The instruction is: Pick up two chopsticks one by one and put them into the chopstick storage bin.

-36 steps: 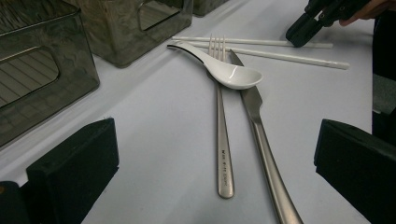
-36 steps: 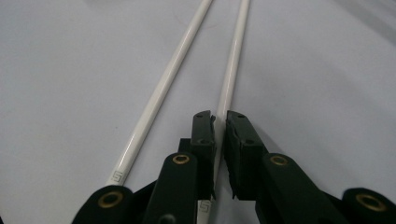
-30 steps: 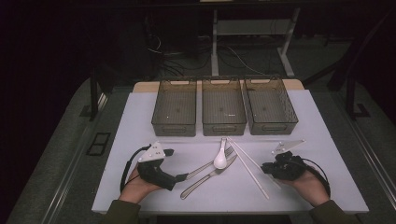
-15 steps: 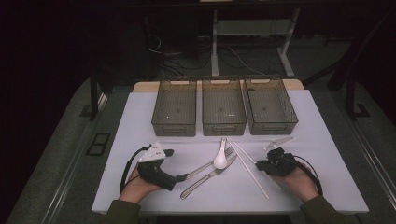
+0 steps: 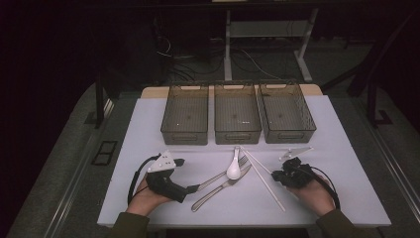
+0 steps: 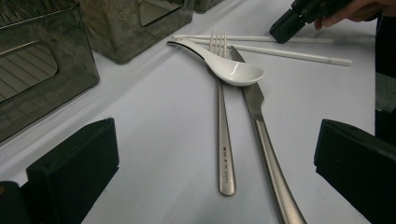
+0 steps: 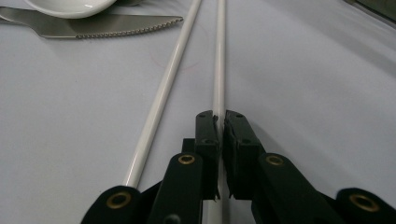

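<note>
Right claw (image 7: 219, 116) clenched on 1 chopstick (image 7: 218, 65), its near end hidden; left claw (image 6: 215, 154) released.

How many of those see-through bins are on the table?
3, in a row along the far edge of the white table: the left bin, the middle bin and the right bin. All look empty; none seems hidden.
</note>
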The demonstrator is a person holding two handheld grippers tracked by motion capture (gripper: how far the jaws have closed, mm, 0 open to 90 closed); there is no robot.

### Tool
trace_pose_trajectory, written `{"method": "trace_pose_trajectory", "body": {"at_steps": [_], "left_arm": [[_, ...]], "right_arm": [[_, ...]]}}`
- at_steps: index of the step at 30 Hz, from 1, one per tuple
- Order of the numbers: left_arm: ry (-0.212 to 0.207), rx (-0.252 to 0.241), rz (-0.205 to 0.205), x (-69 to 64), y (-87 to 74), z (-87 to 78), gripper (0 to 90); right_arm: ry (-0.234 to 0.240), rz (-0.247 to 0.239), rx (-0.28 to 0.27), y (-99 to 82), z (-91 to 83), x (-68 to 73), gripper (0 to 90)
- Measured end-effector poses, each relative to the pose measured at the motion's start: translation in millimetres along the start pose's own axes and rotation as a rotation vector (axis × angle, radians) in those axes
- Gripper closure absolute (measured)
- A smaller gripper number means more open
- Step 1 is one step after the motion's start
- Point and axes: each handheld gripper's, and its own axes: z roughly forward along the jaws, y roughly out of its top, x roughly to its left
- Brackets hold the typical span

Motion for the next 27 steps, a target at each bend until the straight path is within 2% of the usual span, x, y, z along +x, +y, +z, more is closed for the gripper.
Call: {"method": "trace_pose_trajectory", "body": {"at_steps": [12, 20, 27], "left_arm": [[-0.002, -0.001, 0.001, 0.0, 0.1, -0.2, 0.0], [-0.002, -0.002, 0.002, 0.2, 0.1, -0.9, 0.0], [0.001, -0.001, 0.001, -0.1, 0.1, -0.4, 0.0]], "right_arm": [[-0.014, 0.006, -0.004, -3.8, -4.5, -9.7, 84.7], [-0.005, 0.004, -0.004, -7.0, -6.8, -17.3, 84.5], [-0.037, -0.035, -0.015, -9.2, -6.0, -12.8, 83.4]]}}
